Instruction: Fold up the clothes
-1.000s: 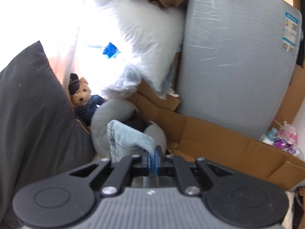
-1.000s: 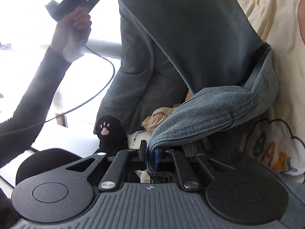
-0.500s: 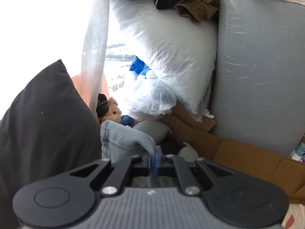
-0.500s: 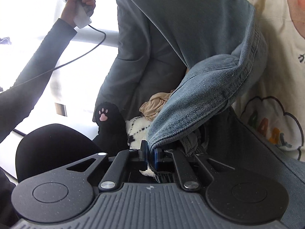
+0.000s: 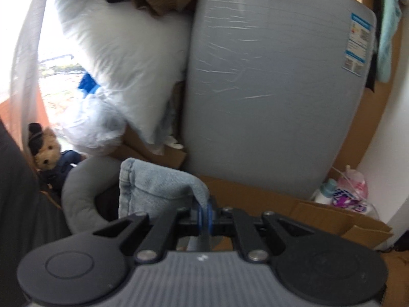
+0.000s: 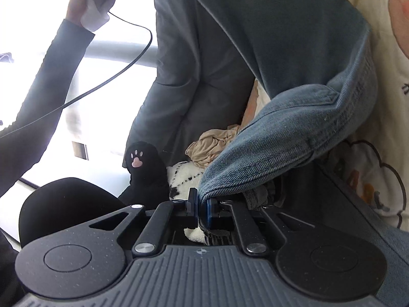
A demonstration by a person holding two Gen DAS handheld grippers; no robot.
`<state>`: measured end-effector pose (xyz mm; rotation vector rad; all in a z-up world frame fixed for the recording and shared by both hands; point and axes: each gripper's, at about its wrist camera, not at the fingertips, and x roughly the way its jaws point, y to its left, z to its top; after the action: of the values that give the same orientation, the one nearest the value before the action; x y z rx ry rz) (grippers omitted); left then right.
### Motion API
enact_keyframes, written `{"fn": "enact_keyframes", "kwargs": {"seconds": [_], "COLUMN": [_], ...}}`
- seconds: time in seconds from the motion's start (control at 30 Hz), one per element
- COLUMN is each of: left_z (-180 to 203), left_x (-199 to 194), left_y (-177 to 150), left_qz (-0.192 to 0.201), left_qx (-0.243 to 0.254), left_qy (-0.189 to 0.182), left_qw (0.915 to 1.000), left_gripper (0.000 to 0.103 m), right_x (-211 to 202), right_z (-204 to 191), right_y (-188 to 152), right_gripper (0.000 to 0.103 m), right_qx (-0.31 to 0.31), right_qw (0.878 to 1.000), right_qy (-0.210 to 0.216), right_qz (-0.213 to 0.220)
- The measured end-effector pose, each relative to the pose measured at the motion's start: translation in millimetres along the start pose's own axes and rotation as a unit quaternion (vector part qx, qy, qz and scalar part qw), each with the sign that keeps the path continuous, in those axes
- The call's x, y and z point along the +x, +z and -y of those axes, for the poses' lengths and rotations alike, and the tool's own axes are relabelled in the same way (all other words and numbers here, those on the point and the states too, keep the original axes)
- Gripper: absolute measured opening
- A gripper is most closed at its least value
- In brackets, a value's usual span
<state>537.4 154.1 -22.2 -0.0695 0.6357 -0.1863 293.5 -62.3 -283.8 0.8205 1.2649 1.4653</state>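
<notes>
Fold barely begun: left gripper (image 5: pixel 204 213) and right gripper (image 6: pixel 202 208) each pinch the denim garment (image 6: pixel 281 140), lifted above the plush toy (image 6: pixel 182 176), no crease laid.

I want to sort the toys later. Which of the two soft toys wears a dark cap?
The brown teddy bear at the window, in the left view. It wears a dark cap and blue clothes; the other toy is black with a pink paw print.

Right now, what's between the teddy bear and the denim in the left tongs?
A grey cushion curves between the teddy and the denim, in the left wrist view.
</notes>
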Motion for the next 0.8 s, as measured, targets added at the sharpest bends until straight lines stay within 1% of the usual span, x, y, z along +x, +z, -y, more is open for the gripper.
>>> {"fn": "enact_keyframes", "kwargs": {"seconds": [0.1, 0.2, 0.23, 0.27, 0.3, 0.33, 0.37, 0.43, 0.6, 0.8], "left_z": [16.4, 15.8, 12.7, 10.7, 7.8, 4.6, -0.2, -15.8, -57.8, -108.3], "left_x": [8.7, 25.2, 29.0, 31.9, 33.7, 33.3, 31.3, 27.1, 1.9, -50.2], "left_y": [-5.4, -18.1, -24.5, -31.5, -38.5, -46.2, -54.3, -68.8, -109.9, -173.5], "left_qz": [-0.006, -0.038, -0.051, -0.060, -0.068, -0.075, -0.079, -0.089, -0.118, -0.139], "left_qx": [0.003, -0.017, -0.021, -0.021, -0.021, -0.022, -0.025, -0.039, -0.070, -0.118], "left_qy": [-0.033, -0.041, -0.038, -0.033, -0.029, -0.026, -0.026, -0.024, 0.000, 0.030], "left_qw": [0.9994, 0.9983, 0.9978, 0.9974, 0.9970, 0.9966, 0.9963, 0.9950, 0.9906, 0.9829], "left_gripper": [0.005, 0.008, 0.016, 0.026, 0.034, 0.050, 0.055, 0.055, 0.055, 0.056], "right_x": [4.6, 9.8, 14.3, 16.7, 18.3, 20.2, 22.6, 29.0, 46.6, 67.7], "right_z": [-2.7, -2.6, -3.8, -4.2, -4.1, -3.7, -3.6, -4.5, -6.0, -5.1], "right_y": [4.5, 8.8, 10.7, 12.8, 14.9, 17.1, 19.4, 24.4, 37.6, 60.2], "right_gripper": [0.004, 0.004, 0.004, 0.004, 0.004, 0.004, 0.004, 0.004, 0.005, 0.005], "right_qx": [-0.003, -0.002, -0.002, -0.002, -0.003, -0.002, -0.001, -0.002, -0.003, -0.009], "right_qw": [1.000, 1.000, 1.000, 1.000, 1.000, 1.000, 1.000, 1.000, 1.000, 1.000], "right_qy": [0.005, 0.007, 0.007, 0.008, 0.009, 0.011, 0.013, 0.015, 0.016, 0.015], "right_qz": [0.000, 0.001, 0.002, 0.002, 0.003, 0.003, 0.004, 0.004, 0.002, -0.001]}}
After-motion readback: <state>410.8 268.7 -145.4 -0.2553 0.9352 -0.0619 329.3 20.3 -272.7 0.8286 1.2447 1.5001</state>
